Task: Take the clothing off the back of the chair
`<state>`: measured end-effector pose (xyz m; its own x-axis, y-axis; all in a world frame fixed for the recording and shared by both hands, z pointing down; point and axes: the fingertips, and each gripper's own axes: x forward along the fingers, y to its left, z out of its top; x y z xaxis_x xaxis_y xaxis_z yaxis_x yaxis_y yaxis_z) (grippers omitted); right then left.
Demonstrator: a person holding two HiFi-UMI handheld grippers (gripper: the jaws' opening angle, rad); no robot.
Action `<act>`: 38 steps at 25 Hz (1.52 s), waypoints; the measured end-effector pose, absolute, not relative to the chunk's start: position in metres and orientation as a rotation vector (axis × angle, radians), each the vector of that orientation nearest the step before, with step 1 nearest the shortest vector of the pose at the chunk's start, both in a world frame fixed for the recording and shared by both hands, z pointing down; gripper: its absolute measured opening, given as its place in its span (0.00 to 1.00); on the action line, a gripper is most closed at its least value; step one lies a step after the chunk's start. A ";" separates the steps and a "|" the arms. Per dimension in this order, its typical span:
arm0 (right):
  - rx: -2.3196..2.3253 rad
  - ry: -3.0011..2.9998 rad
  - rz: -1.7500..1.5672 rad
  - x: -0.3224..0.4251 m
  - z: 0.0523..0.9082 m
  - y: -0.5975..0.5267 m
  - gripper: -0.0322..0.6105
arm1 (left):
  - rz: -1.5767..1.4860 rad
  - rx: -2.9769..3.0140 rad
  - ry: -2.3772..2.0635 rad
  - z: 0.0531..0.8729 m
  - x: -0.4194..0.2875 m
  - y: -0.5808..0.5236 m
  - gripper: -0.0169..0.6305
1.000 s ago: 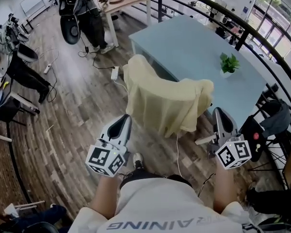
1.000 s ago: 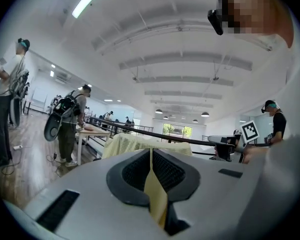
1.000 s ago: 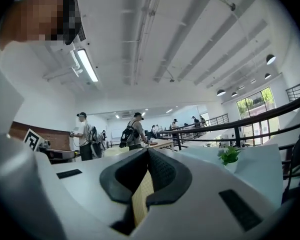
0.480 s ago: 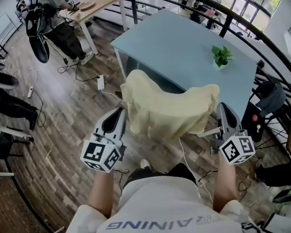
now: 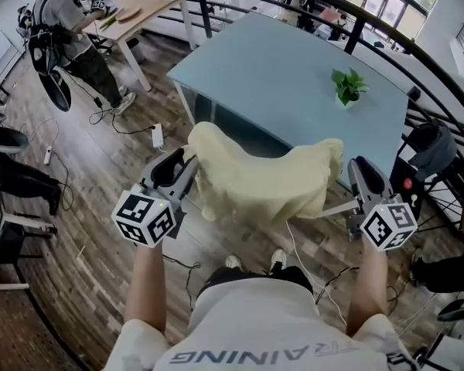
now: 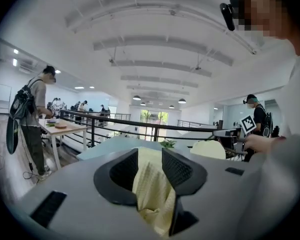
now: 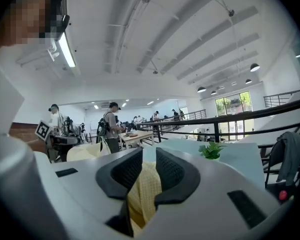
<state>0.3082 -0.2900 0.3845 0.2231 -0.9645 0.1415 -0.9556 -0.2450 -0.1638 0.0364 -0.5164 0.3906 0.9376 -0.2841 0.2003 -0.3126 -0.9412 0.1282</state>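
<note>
A pale yellow cloth (image 5: 263,180) hangs over a chair back and hides almost all of the chair. My left gripper (image 5: 187,161) is at the cloth's left shoulder. Its jaws are opening, and a fold of the cloth (image 6: 152,194) lies between them in the left gripper view (image 6: 150,156). At the cloth's right shoulder is my right gripper (image 5: 356,165). Its jaws are opening too, narrower, with yellow cloth (image 7: 142,194) filling the gap in the right gripper view (image 7: 149,159).
A light blue table (image 5: 294,60) stands just behind the chair, with a small potted plant (image 5: 348,87) on it. A black railing (image 5: 387,29) curves beyond. A person (image 5: 66,37) works at a wooden desk (image 5: 143,2) far left. Cables and a power strip (image 5: 158,135) lie on the floor.
Both grippers have moved forward from short of the chair to the cloth's two upper corners, the left one farther. The cloth now sits between each pair of jaws.
</note>
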 end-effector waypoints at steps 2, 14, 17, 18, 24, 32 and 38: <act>-2.418 1.984 -0.369 0.316 0.389 -0.295 0.25 | 0.317 2.895 -0.409 0.392 0.041 -0.527 0.29; -1.929 2.449 -0.925 0.349 0.436 -0.339 0.48 | 0.666 2.453 0.055 0.422 0.087 -0.583 0.49; -1.782 2.524 -1.023 0.342 0.444 -0.342 0.51 | 0.702 2.322 0.195 0.432 0.095 -0.581 0.49; -1.744 2.543 -1.049 0.341 0.447 -0.343 0.52 | 0.702 2.275 0.257 0.434 0.096 -0.578 0.49; -1.426 2.515 -1.216 0.338 0.463 -0.350 0.53 | 0.729 2.100 0.534 0.447 0.104 -0.560 0.47; -1.405 2.640 -1.122 0.324 0.466 -0.349 0.11 | 0.693 2.370 0.592 0.429 0.103 -0.558 0.10; -1.762 2.527 -0.920 0.329 0.449 -0.344 0.10 | 0.635 2.715 0.128 0.414 0.088 -0.568 0.09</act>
<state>0.3294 -0.3439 0.4495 -0.3975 -0.8393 0.3709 -0.8814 0.2368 -0.4088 0.0879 -0.5678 0.4141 0.8955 0.1648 0.4134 0.0086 -0.9352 0.3541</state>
